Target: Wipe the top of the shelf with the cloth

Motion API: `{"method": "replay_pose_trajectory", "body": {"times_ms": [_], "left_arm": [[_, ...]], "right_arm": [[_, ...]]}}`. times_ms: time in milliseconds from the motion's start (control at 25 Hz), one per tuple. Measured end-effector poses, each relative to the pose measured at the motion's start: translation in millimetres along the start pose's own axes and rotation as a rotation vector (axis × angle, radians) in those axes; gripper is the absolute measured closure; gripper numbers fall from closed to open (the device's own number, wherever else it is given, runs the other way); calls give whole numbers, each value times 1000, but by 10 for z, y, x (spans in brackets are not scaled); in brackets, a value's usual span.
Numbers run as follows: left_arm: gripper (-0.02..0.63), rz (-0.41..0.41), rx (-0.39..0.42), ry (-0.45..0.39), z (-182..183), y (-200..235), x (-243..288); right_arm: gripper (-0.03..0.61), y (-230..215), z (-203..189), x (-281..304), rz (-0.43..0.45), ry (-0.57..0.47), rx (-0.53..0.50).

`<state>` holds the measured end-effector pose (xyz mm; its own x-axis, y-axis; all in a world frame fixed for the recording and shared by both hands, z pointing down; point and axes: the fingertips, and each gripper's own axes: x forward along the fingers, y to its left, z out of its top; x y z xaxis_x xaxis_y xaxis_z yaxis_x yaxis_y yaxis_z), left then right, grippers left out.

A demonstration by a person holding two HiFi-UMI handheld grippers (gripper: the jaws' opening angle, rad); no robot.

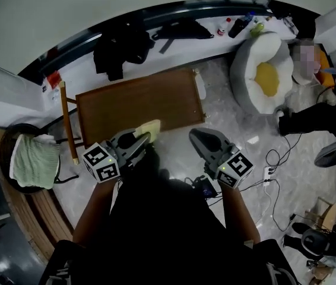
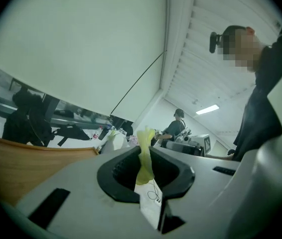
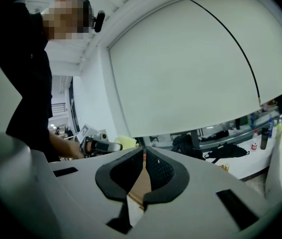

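Apparently the wiping is only about to begin: the left gripper (image 1: 137,139) pinches a pale yellow cloth (image 1: 149,127) at centre frame, over the near edge of the brown wooden shelf top (image 1: 138,100). Next it likely needs pressing flat and sweeping toward the upper frame. The right gripper (image 1: 199,136), jaws pressed together, holds nothing

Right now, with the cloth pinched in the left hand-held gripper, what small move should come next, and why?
Probably slide the left hand-held gripper forward over the shelf top: its jaws pinch the yellow cloth at the near edge, and most of the wood lies ahead.
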<state>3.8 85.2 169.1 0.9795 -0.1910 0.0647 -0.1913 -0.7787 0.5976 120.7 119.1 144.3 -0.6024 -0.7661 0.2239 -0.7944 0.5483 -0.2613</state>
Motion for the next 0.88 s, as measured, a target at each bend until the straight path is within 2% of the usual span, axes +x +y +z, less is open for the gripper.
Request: {"method": "replay_pose_trajectory", "body": {"times_ms": [200, 440, 640, 880], "left_arm": [[571, -52, -45, 14, 183, 413, 398], [572, -82, -95, 18, 246, 792, 794], [571, -26, -161, 52, 194, 1168, 1276], [572, 108, -237, 97, -110, 1701, 1849]], "right_arm": [[551, -516, 118, 339, -35, 55, -15], [551, -894, 199, 651, -75, 121, -29], [551, -1425, 98, 772, -100, 180, -44], [551, -2199, -450, 959, -77, 248, -33]]}}
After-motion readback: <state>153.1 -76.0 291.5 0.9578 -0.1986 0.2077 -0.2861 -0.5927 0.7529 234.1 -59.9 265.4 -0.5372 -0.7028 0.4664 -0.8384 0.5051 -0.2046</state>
